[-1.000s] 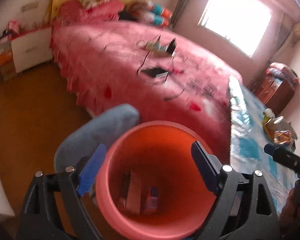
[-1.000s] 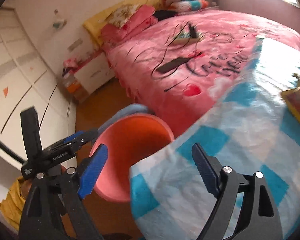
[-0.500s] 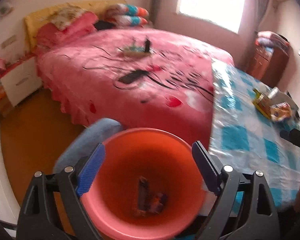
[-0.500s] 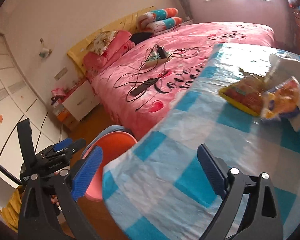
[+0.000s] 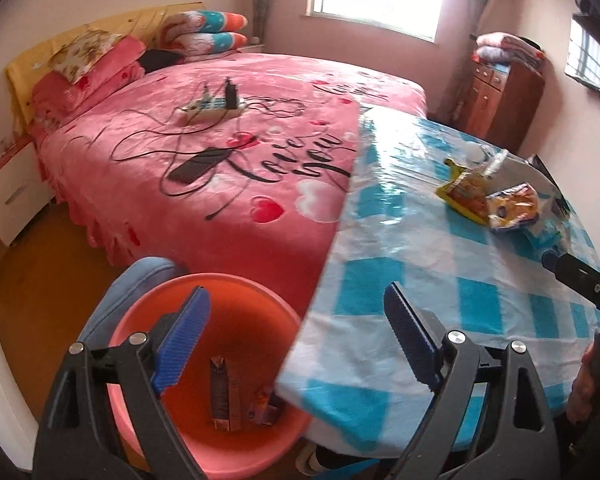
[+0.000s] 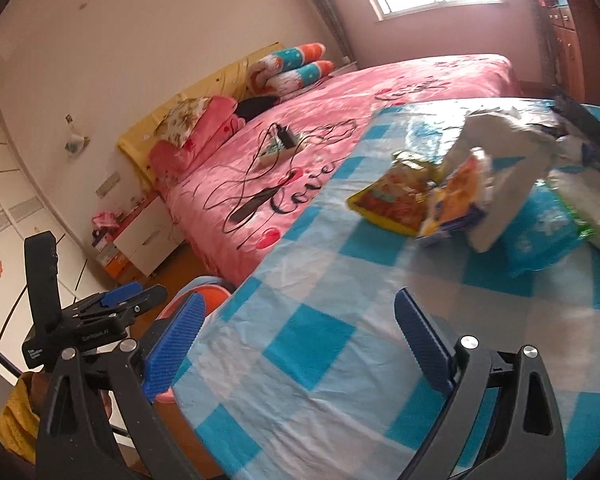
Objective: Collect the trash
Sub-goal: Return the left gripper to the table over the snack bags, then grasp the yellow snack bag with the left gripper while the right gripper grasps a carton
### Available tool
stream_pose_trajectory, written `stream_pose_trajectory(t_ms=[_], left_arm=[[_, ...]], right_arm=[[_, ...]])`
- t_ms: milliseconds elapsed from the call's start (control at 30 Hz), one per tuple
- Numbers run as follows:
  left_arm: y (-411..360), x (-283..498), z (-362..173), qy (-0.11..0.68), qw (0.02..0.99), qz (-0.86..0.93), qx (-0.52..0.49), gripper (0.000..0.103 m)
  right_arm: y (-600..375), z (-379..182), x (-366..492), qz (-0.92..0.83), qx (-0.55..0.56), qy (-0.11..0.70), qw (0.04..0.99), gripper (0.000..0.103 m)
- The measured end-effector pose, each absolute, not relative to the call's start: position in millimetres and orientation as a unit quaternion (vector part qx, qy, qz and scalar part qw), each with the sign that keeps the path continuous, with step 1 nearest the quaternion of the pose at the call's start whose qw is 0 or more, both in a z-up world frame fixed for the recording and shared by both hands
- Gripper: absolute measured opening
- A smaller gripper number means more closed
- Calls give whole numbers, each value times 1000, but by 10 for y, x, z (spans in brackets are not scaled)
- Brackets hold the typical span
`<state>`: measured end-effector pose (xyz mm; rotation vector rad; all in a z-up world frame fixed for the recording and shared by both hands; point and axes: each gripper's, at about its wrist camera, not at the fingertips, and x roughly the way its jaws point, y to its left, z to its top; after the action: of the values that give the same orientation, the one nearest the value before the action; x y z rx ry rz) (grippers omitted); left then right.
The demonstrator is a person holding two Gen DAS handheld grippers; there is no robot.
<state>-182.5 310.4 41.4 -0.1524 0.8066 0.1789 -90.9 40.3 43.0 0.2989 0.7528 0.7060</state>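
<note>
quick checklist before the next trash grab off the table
1. Right tool open, nothing between its pads: ok.
2. Left tool open and unloaded: ok.
3. Orange bin beside the table edge, mouth up, some trash already inside: ok.
4. Snack wrappers still on the checked tablecloth, ahead of the right tool: ok.
5. Wrappers free of the white bag beside them: cannot tell.

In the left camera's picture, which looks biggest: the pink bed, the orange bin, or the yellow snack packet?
1. Bed
2. Bin, though it is nearest the camera
3. Snack packet, small and farther off
</note>
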Motion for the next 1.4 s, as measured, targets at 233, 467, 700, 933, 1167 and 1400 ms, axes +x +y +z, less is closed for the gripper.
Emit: stream_pose_trajectory(t_ms=[233, 467, 700, 933, 1167, 1400], left_arm=[[2737, -1613, 518, 396, 915, 56, -59, 89], [2384, -1367, 592, 399, 915, 33, -43, 89], [2019, -1107, 681, 396, 918, -4, -38, 89], [1762, -661, 637, 402, 914, -26, -41, 89], [1654, -171, 511, 411, 910, -35, -48, 89], [1579, 175, 334, 427, 903, -34, -20, 88]], right_arm=[[81, 436, -872, 318, 167, 352, 864, 94], [-243, 420, -796, 289, 188, 348, 872, 94], [-633, 382, -705, 253, 216, 344, 878, 94], [-1032, 310, -572, 215, 248, 349, 878, 94], [-1385, 204, -407, 178, 275, 355, 876, 94], [-1738, 130, -212, 151, 305, 370, 864, 94]])
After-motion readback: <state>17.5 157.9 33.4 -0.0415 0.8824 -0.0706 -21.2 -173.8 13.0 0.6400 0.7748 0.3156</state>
